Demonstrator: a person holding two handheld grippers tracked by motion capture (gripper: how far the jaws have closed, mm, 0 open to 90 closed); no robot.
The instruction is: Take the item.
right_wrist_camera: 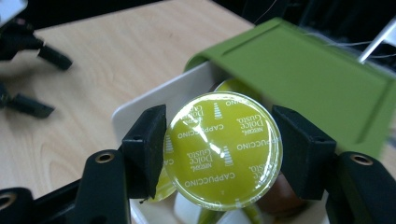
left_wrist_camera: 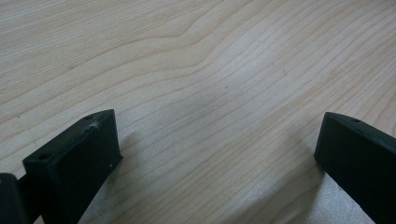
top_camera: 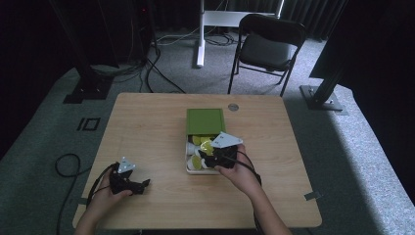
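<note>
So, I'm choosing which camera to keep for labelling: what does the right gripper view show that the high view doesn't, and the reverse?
Right gripper view alone: the printed lid of the yellow-green capsule, reading Cappuccino and Dolce Gusto, held between the jaws of the right gripper.

High view alone: the whole wooden table, the black chair behind it, the person's forearms and the floor cables.

Both: the white box of capsules, its green lid pushed partly back, and the left gripper resting open on the table.

the green lid (right_wrist_camera: 299, 74) hides the far capsules in the white box (right_wrist_camera: 140, 109), its near end cut off.
</note>
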